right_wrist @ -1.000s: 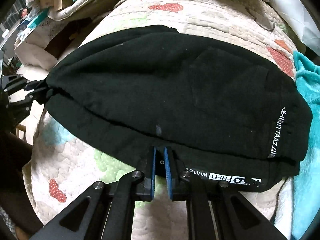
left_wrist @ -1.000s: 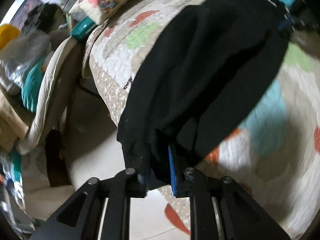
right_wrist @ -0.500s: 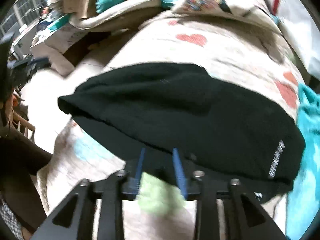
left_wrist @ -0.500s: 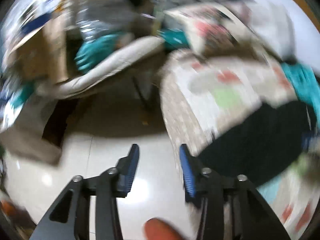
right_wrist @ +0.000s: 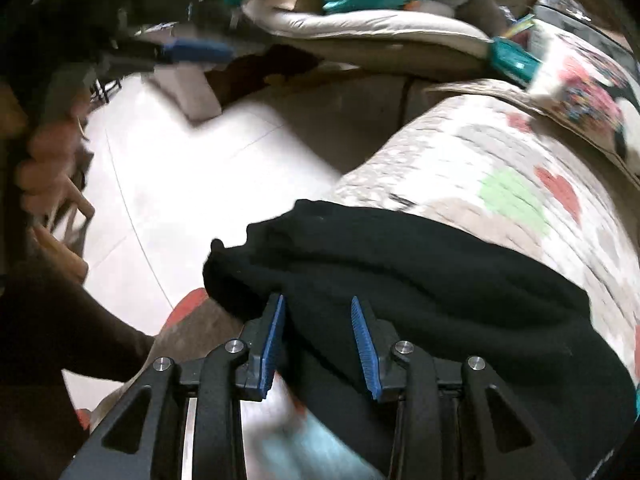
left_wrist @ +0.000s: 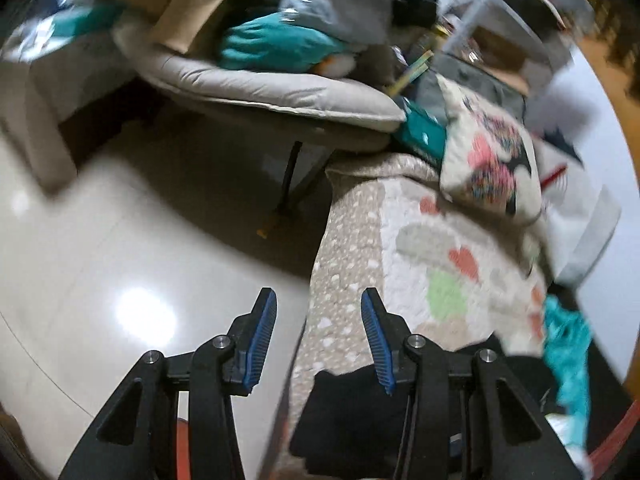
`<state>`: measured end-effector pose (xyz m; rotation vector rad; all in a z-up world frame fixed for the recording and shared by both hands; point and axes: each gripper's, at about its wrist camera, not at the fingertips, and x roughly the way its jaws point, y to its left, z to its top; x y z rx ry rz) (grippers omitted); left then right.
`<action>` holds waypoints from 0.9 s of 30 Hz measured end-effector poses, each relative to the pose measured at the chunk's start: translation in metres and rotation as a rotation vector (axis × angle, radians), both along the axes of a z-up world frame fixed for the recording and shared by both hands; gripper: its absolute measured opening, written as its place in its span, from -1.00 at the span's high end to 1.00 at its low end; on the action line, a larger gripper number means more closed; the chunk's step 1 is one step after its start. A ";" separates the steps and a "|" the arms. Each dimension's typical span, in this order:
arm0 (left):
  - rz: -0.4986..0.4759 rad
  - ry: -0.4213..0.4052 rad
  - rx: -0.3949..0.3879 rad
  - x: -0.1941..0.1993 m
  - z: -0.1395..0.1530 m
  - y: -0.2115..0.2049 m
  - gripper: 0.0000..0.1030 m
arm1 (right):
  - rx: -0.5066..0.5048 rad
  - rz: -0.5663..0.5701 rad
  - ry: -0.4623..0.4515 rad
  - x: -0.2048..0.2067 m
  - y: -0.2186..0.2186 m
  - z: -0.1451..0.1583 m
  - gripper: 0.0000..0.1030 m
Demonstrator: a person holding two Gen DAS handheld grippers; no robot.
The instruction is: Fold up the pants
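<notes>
The black pants [right_wrist: 420, 280] lie folded on the quilted bed cover [right_wrist: 480, 148], one end near the bed's edge. My right gripper [right_wrist: 318, 340] is open and empty, its blue pads just above the near edge of the pants. My left gripper [left_wrist: 318, 338] is open and empty, held over the bed's corner and the floor; only a dark piece of the pants [left_wrist: 348, 420] shows below its right finger. The bed cover [left_wrist: 420, 260] with hearts lies ahead of it.
A patterned pillow [left_wrist: 492, 160] sits at the bed's head. A beige lounge chair [left_wrist: 280, 92] piled with bags and teal cloth stands beyond the shiny tiled floor [left_wrist: 120, 280]. Teal fabric [left_wrist: 568, 352] lies on the right of the bed. A person's hand [right_wrist: 44, 160] shows at left.
Both grippers have let go of the pants and opened. Both have pulled back and swung away, the left towards the floor and chair. The pants now lie folded on the bed.
</notes>
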<state>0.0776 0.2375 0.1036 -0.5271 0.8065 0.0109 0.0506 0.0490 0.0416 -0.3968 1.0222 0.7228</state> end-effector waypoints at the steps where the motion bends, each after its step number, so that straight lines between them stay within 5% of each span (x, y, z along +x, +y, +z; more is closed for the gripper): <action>1: 0.013 0.004 -0.014 0.002 0.001 0.003 0.17 | 0.008 -0.001 0.055 0.003 0.003 -0.006 0.52; 8: 0.042 -0.022 -0.070 -0.001 0.016 0.011 0.17 | 0.121 0.120 0.378 -0.014 -0.002 -0.007 0.52; 14: 0.115 -0.050 -0.098 -0.010 0.022 0.031 0.16 | 0.073 0.087 0.093 0.007 0.026 0.029 0.45; 21: 0.166 -0.042 -0.178 -0.015 0.016 0.056 0.16 | -0.208 0.258 -0.072 0.019 0.082 -0.007 0.06; 22: 0.165 -0.048 -0.181 -0.015 0.017 0.056 0.16 | -0.239 0.281 -0.069 0.018 0.086 -0.014 0.13; 24: 0.166 -0.060 -0.178 -0.017 0.020 0.058 0.16 | -0.276 0.280 -0.044 0.019 0.083 -0.021 0.76; 27: 0.169 -0.073 -0.174 -0.017 0.023 0.058 0.16 | -0.252 0.244 -0.044 0.029 0.082 -0.016 0.80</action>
